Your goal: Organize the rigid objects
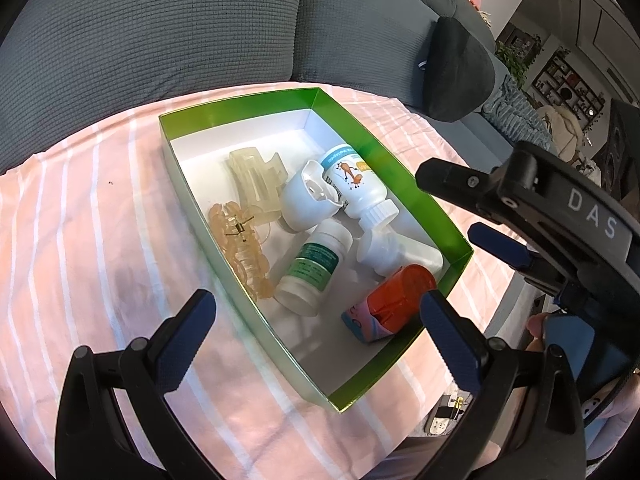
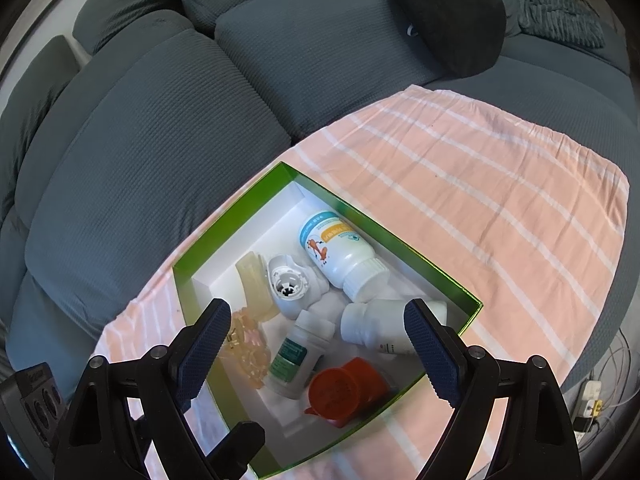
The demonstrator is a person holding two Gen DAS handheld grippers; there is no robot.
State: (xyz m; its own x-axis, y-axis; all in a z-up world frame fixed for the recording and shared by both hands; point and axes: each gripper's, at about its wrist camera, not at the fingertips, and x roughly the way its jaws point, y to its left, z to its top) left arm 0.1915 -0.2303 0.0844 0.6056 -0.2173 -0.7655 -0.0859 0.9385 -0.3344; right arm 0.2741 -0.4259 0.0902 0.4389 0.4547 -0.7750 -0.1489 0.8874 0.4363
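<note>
**Two hand-held grippers released over a filled green box**

Two hand-held grippers hover above a green box with a white inside, sitting on a pink striped cloth spread over a grey sofa.

Left hand-held gripper: jaws spread wide, nothing between them, above the near end of the box. Its left finger is over the cloth just outside the box wall, its right finger over the near right corner.

Box contents, left to right in the left wrist view: an amber hair claw against the left wall; a pale clear hair claw just behind it; a white flip-cap lid touching the clear claw; a small green-label bottle lying on its side in the middle; a white bottle with a cartoon label along the right wall, cap toward the near end; a plain white bottle lying just below that cap; an orange-red capped container with a pink and blue printed body near the right corner, touching the plain bottle.

Right hand-held gripper: jaws also released and empty, hovering over the same box. In the left wrist view it enters from the right edge, above the box's right wall, marked "DAS".

A dark cushion lies on the sofa behind the cloth. A power strip and cables show at the right edge, on the floor.
</note>
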